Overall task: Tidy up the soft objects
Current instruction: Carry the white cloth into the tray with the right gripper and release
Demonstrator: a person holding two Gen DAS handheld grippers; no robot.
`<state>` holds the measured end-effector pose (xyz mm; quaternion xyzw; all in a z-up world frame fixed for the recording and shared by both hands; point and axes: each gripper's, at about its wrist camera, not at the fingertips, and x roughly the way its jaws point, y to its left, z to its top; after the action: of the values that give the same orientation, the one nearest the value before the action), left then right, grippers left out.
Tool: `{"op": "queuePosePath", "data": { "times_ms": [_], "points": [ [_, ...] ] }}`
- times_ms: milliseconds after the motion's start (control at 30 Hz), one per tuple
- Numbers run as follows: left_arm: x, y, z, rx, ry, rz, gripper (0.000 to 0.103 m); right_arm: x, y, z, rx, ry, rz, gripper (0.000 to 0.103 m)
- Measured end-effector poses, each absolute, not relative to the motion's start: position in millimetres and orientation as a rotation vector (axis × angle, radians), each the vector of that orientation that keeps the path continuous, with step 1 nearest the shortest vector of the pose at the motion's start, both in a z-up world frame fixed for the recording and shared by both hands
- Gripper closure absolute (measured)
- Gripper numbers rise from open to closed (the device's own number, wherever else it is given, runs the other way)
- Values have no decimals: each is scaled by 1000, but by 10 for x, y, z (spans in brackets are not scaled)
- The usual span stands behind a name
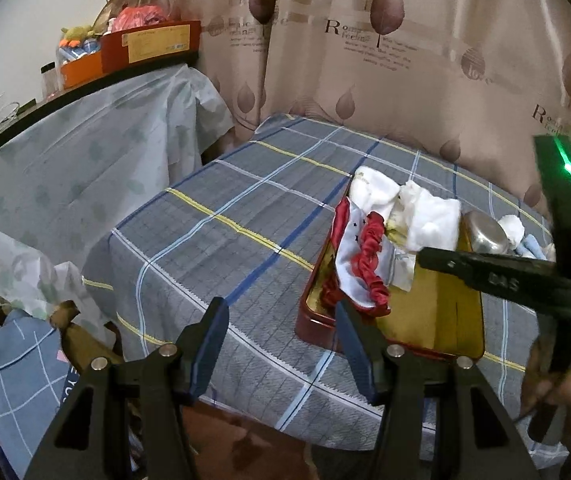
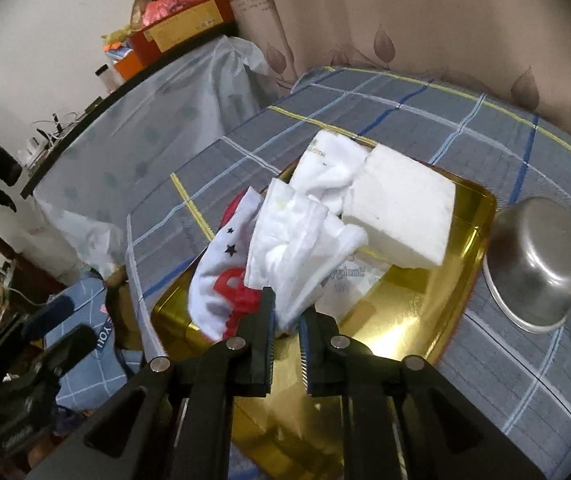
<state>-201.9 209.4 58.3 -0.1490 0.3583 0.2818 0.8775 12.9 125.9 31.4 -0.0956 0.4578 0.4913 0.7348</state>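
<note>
"Hygiene" lettering on white packet (image 2: 359, 280)

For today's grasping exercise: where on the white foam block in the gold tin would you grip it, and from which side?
Grip the white foam block across its two broad flat faces, at the raised corner nearest the steel bowl. Come from above on the bowl side. The block lies tilted on the cloths, so that corner stands clear of the gold tin, probably leaving room for fingers.

Left hand-held gripper (image 1: 281, 320): matte black linkage frame, silver round screws at pivots, blue ribbed finger pads (image 1: 209, 344). Right hand-held gripper (image 2: 285, 312): same black frame, silver screws, blue serrated pads (image 2: 270, 336); green indicator light on body.
</note>
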Motion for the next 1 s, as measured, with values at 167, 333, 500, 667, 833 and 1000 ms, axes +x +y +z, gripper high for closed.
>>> {"op": "queuePosePath", "data": {
  "times_ms": [167, 333, 500, 667, 833, 1000],
  "points": [
    [-1998, 2055, 589, -301, 753, 565, 46, 174, 1383, 193, -250, 1048, 1077, 91],
    [-1992, 2019, 612, -284, 749, 559, 46, 215, 1405, 112, -262, 1062, 1051, 91],
    [-1969, 2010, 607, -288, 762, 551, 46, 244, 1429, 82, -278, 1061, 1031, 82],
    [-1957, 2012, 592, -287, 769, 545, 46, 242, 1401, 102, -273, 1041, 1031, 39],
    [-1936, 1987, 573, -275, 779, 547, 46, 182, 1293, 195, -276, 985, 1001, 36],
    [-1932, 1977, 567, -256, 777, 553, 46, 59, 722, 375, -142, 851, 964, 25]
  ]
}}
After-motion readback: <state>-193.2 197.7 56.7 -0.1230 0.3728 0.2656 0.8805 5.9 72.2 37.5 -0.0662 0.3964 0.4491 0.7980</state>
